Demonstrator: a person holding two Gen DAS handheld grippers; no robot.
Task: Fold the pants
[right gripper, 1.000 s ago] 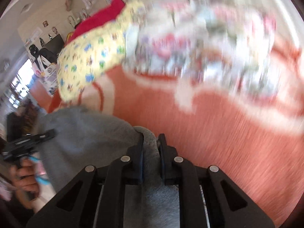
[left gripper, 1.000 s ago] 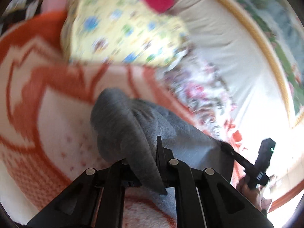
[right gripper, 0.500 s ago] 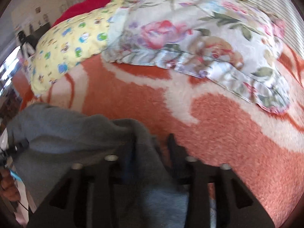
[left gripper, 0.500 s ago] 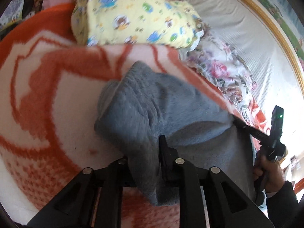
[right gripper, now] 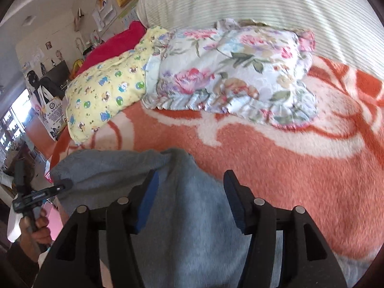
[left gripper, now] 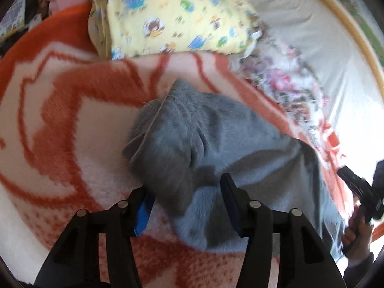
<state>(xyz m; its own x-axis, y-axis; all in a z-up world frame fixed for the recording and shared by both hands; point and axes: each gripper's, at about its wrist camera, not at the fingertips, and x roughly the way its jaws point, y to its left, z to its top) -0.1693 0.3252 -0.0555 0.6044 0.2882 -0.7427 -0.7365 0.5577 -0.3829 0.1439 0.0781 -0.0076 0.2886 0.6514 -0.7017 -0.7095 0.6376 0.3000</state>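
grey pants (left gripper: 216, 144) lie between spread fingers of left gripper (left gripper: 187, 199) and right gripper (right gripper: 189, 192).

Pants (right gripper: 192, 216) run off the bottom edge (right view); floral pillow (left gripper: 288, 84) blurred.

Both cams ride on my tongs, looking forward along the fingers, low and close over the bed. My left tongs (left gripper: 187, 199) view faces the yellow pillow (left gripper: 172, 16) with the right tongs (left gripper: 357, 187) at its edge. My right one looks toward the floral pillow (right gripper: 230, 72). Both share the grey pants (left gripper: 216, 144) and orange blanket (right gripper: 288, 168).
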